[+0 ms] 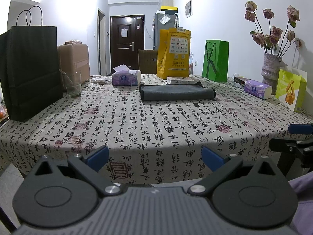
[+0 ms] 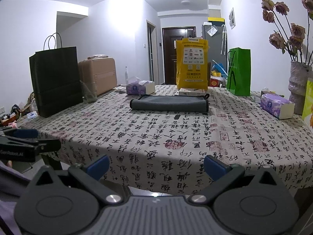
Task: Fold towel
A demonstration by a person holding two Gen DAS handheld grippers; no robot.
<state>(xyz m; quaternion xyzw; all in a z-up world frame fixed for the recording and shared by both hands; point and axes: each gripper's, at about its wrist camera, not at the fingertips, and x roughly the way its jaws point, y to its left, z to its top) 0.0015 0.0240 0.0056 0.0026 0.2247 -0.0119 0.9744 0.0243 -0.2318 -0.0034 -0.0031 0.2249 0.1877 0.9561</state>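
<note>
Both sets of jaws are spread wide, with nothing between them. The left gripper and the right gripper hang side by side in front of the near edge of the table, not touching it. Each one shows at the edge of the other's view, mostly cut off.

Far ahead of the jaws, near the back of the table, lies the gray towel. It is already folded over into a long flat shape with a dark edge. How many layers it has is hard to tell from here.

Just behind the towel lies a flat white box, partly hidden by it, and behind that stands a yellow bag. A small dark thing lies on the cloth just in front of the towel; it is too small to make out.

Off to the left of the jaws stands a tall black bag with a clear glass beside it. A tissue pack sits left of the towel. To the right stand a green bag, another tissue pack, and a vase of dried roses.
</note>
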